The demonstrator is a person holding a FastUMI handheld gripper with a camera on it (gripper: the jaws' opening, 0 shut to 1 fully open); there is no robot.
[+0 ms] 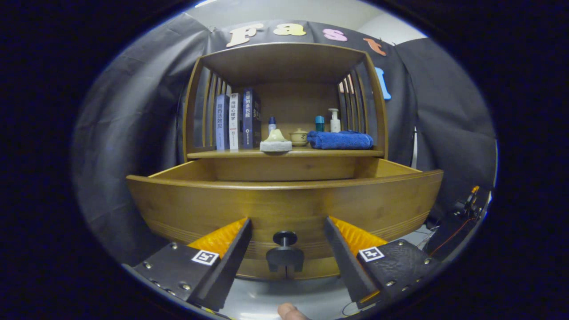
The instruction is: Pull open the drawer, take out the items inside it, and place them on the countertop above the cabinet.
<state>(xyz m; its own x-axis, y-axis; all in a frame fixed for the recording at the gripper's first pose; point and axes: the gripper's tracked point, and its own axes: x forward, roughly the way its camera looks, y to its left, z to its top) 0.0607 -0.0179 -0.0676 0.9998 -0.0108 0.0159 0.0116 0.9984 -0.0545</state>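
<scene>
The wooden drawer [284,202] stands pulled out of the cabinet toward me, its curved front panel just ahead of my fingers. Its dark round knob [285,238] sits in the gap between my two fingers, touched by neither. My gripper [286,229] is open, with a finger on each side of the knob. The drawer's inside is hidden behind its front panel. Above it is the countertop shelf [209,154] of the cabinet.
On the shelf stand three books [238,121], a pale cone on a grey base [275,141], a small cup [298,137], little bottles [334,120] and a folded blue towel [340,139]. A fingertip [291,312] shows below the fingers. Cables [462,213] lie at the right.
</scene>
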